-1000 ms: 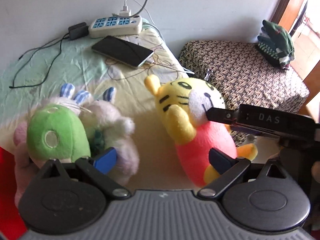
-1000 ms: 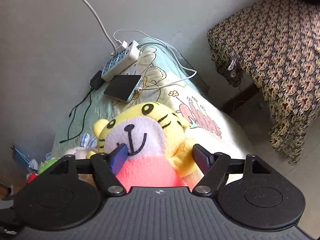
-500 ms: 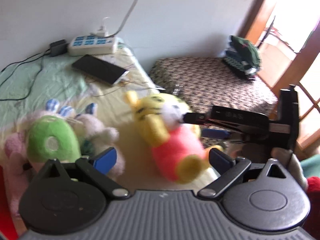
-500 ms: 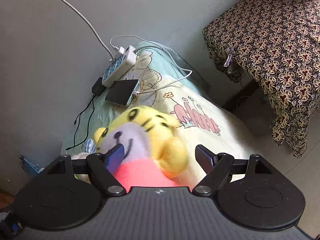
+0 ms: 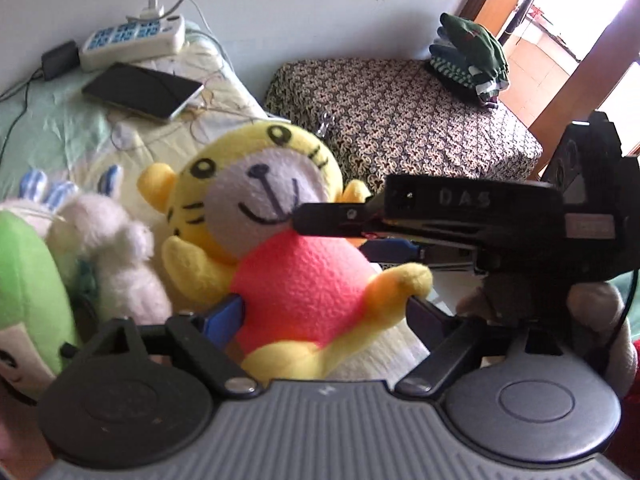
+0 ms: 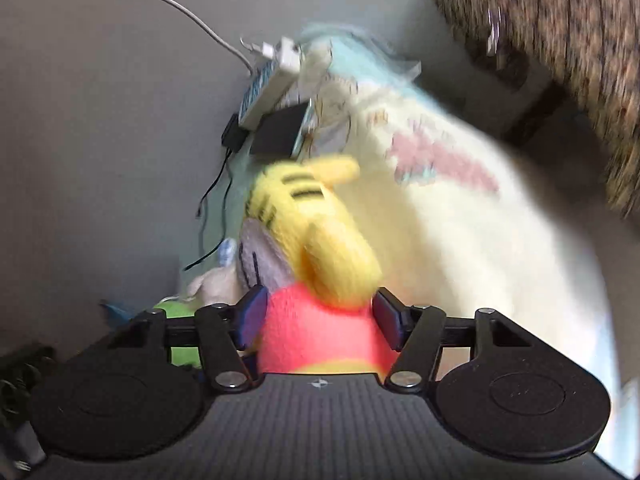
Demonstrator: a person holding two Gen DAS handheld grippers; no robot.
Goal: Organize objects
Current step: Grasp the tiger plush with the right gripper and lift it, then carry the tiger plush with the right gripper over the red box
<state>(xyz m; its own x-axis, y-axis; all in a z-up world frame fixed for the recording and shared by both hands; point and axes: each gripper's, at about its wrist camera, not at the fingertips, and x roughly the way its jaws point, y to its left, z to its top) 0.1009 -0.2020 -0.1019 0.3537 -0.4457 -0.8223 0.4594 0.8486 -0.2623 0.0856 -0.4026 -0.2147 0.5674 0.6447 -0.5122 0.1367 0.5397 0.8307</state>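
Observation:
A yellow tiger plush with a pink body (image 5: 296, 264) stands upright on the bed, facing the left wrist camera. My right gripper (image 6: 318, 316) is shut on its pink body (image 6: 320, 336); its black fingers (image 5: 336, 220) reach in from the right in the left wrist view. My left gripper (image 5: 324, 312) is open, its jaws on either side of the tiger's lower body. A white bunny plush (image 5: 116, 248) and a green plush (image 5: 28, 288) lie to the tiger's left, touching it.
A phone (image 5: 140, 90), a power strip (image 5: 132, 42), a black adapter (image 5: 58, 64) and cables lie at the far end of the bed by the wall. A patterned-cloth table (image 5: 400, 120) with folded green clothes (image 5: 472, 60) stands to the right.
My right gripper has closed on the tiger's body and turned it upright to face the left camera. The left gripper has moved in around it. The right view is now blurred by motion.

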